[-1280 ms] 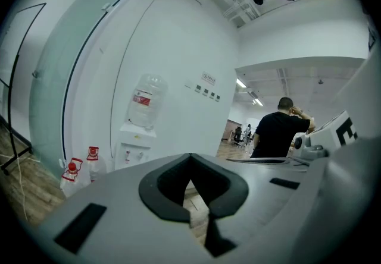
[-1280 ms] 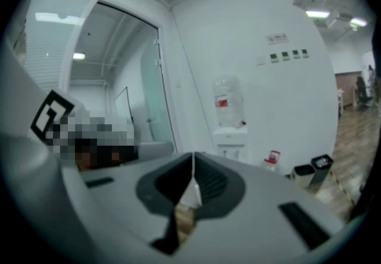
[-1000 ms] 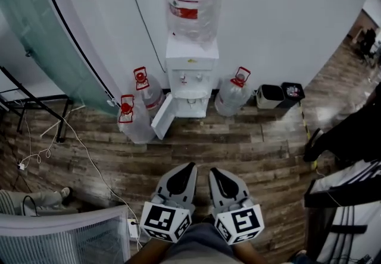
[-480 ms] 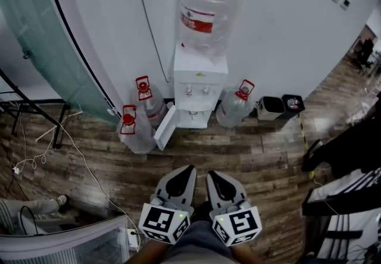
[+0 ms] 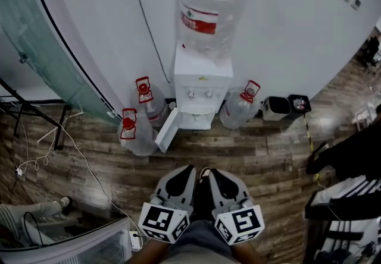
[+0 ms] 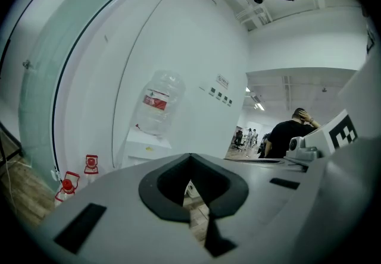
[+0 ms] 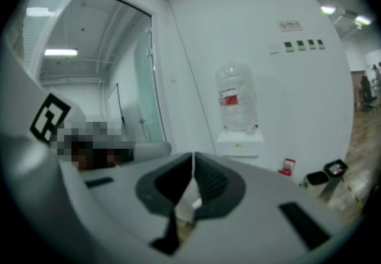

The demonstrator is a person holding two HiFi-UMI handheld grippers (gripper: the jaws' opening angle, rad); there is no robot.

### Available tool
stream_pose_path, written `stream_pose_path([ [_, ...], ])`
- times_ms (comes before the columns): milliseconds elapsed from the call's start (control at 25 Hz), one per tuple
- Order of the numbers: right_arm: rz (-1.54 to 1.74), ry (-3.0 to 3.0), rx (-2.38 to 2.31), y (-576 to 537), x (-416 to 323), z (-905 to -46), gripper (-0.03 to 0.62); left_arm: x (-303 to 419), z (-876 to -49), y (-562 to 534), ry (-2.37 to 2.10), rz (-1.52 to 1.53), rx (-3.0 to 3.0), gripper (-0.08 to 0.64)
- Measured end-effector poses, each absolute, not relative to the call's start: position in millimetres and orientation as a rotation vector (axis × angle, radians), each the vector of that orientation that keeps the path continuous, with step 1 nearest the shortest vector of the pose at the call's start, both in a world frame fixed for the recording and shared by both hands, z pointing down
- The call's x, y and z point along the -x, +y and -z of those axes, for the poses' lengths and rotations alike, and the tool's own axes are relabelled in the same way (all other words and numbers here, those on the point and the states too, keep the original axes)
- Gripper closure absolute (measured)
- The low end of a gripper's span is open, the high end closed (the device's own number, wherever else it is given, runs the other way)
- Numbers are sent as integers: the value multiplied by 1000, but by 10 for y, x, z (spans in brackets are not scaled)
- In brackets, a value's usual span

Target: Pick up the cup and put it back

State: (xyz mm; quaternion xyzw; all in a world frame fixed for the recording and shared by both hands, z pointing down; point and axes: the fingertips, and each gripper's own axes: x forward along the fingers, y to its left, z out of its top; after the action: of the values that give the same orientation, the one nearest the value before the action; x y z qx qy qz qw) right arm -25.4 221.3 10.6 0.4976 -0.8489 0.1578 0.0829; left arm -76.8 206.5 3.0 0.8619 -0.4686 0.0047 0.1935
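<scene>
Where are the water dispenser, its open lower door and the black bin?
water dispenser point(image 5: 203, 72): head view, white top above the taps.
lower door point(image 5: 168, 129): head view, middle of the open panel.
black bin point(image 5: 299, 104): head view, its top opening.

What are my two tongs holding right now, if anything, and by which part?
Nothing. The left tongs and the right tongs are both shut and empty, pointed toward the water dispenser.

Held low and side by side, pointing forward: left gripper, right gripper. Jaws of both pressed together, tip to tip.
</scene>
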Motion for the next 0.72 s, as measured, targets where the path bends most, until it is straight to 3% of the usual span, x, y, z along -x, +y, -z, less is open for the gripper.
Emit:
stream_pose_path([
  [720,-566,-2570,-1348,515,-311,-293,568,189,-175,401,-1388,-82,-2334,552],
])
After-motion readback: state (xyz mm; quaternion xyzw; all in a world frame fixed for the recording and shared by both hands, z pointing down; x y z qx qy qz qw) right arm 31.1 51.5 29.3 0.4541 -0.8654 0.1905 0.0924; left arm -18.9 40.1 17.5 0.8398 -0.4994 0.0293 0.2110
